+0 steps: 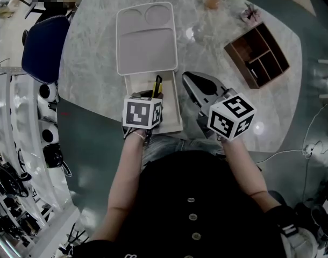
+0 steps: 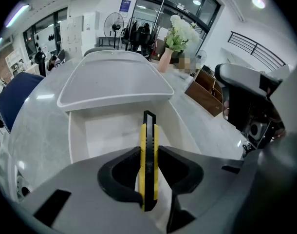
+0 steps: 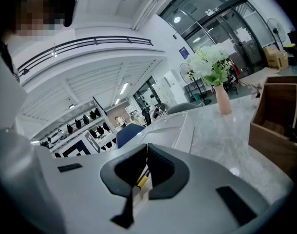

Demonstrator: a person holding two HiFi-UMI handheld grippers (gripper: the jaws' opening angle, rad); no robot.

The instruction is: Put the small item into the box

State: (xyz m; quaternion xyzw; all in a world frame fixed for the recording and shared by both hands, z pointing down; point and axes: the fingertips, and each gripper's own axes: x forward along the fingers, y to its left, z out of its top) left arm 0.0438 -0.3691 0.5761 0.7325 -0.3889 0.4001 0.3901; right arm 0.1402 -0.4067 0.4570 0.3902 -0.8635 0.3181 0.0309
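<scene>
- Torso point(image 1: 191, 208) in a black buttoned garment, nearest the head camera, with both bare forearms reaching forward to the table edge.
- Left gripper point(image 2: 149, 151), angled steeply down; jaws clamped on either side of the utility knife, dark pads pressing its flat faces.
- Utility knife point(image 2: 149, 130), yellow body with a black slider, held on edge. Its free end sticks out past the jaws over the inside of the open box; whether it touches the box floor cannot be told.
- Right gripper point(image 3: 146, 150), just to the right of the box and pointing nearly level. Its jaw tips meet, with nothing gripped; the yellow of the knife shows only through the gap behind them.
- Box point(image 2: 78, 133), shallow, white, rectangular, at the near edge of the table and directly under the left gripper. Its floor is bare.
- Lid point(image 2: 117, 79), white with moulded recesses, lying opened back flat on the far side of the box and joined to its far wall.
- Table point(image 1: 94, 47), pale marble-patterned top.
- Wooden organiser point(image 1: 256, 55), brown, divided into compartments, to the right and well apart from the box.
- Vase point(image 3: 222, 101), pink, holding white flowers point(image 3: 212, 62), at the table's far edge.
- Blue chair point(image 1: 44, 48), at the table's left side.
</scene>
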